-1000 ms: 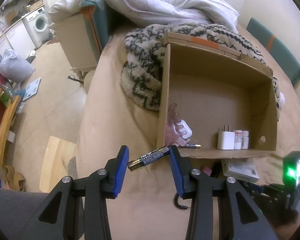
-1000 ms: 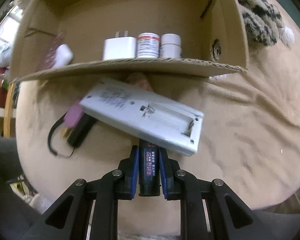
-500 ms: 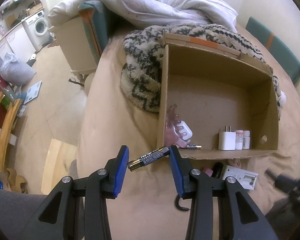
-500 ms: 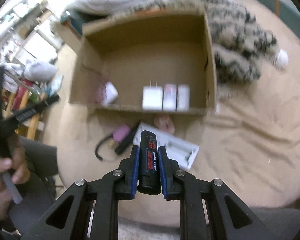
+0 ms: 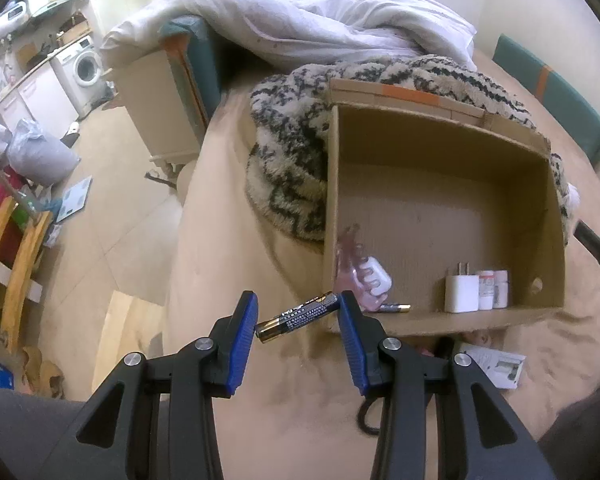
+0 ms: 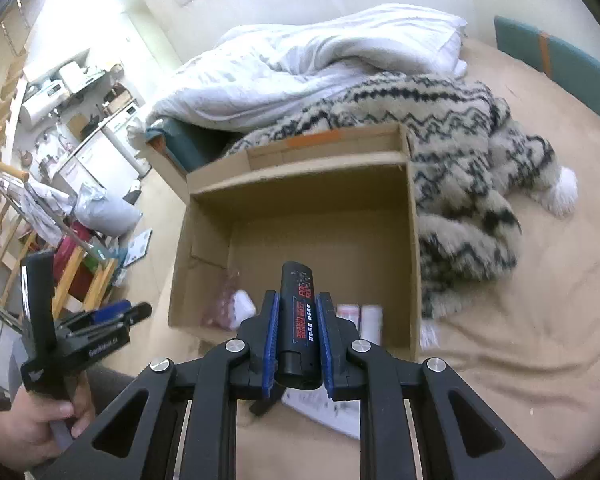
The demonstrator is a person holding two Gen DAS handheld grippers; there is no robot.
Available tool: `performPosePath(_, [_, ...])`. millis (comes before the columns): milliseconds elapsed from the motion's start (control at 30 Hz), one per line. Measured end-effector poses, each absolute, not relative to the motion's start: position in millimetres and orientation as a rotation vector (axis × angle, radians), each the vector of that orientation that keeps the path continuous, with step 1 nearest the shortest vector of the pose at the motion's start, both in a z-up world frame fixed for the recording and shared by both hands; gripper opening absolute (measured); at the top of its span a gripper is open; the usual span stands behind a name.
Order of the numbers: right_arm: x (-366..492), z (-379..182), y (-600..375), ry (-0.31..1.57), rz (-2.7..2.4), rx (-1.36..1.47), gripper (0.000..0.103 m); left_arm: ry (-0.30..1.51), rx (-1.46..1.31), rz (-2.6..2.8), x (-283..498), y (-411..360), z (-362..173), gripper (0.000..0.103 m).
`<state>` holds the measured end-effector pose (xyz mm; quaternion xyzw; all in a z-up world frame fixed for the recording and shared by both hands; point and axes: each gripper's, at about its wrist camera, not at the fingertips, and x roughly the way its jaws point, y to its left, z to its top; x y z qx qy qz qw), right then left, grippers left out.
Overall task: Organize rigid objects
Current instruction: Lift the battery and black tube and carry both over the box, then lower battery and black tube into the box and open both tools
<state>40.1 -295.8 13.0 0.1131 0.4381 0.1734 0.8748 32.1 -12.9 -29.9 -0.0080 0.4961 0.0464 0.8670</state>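
Note:
My left gripper (image 5: 298, 316) is shut on a black and gold battery (image 5: 299, 317), held crosswise just in front of the near left corner of the cardboard box (image 5: 444, 320). The box holds a pink claw clip (image 5: 350, 270), a white earbud case (image 5: 376, 278), another battery (image 5: 394, 307), a white charger (image 5: 461, 293) and two small bottles (image 5: 493, 289). My right gripper (image 6: 298, 336) is shut on a black cylinder with red print (image 6: 298, 320), raised above the box's near wall (image 6: 204, 326).
A white remote (image 5: 496, 364) and a black cord (image 5: 366, 424) lie on the tan bed in front of the box. A patterned fuzzy blanket (image 6: 460, 152) and a white duvet (image 6: 300, 64) lie behind it. The bed edge and floor are to the left.
My right gripper has lifted with the black cylinder from beside the remote to above the box's near wall. My left gripper has stayed in place with the battery.

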Motion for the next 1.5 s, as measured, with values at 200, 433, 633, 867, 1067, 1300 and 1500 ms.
performPosePath(200, [68.9,11.0,-291.6,0.899,0.374,0.242,0.020,1.000,0.016,0.069,54.3,-30.8,-12.6,0.038])
performPosePath(433, [89.1,-20.5,-304.2,0.961,0.388,0.359,0.020,1.025,0.036,-0.056,92.8,-66.8,-18.4,0.038])
performPosePath(633, [94.6,-39.2,-317.5,1.016,0.339,0.396,0.020,1.036,0.076,-0.063,106.3,-80.0,-49.9,0.038])
performPosePath(867, [107.8,-66.3,-312.0,1.115,0.298,0.397,0.020,1.085,0.057,-0.065,106.4,-76.1,-73.7,0.038])
performPosePath(1067, [108.6,-73.4,-292.3,1.143,0.307,0.294,0.020,1.115,0.050,-0.060,107.4,-76.0,-82.6,0.038])
performPosePath(1300, [110.8,-87.6,-282.7,1.197,0.318,0.254,0.020,1.136,0.068,-0.072,107.0,-83.6,-87.2,0.038])
performPosePath(1500, [110.9,-91.7,-275.7,1.213,0.342,0.247,0.020,1.141,0.088,-0.063,106.2,-84.5,-88.5,0.038])
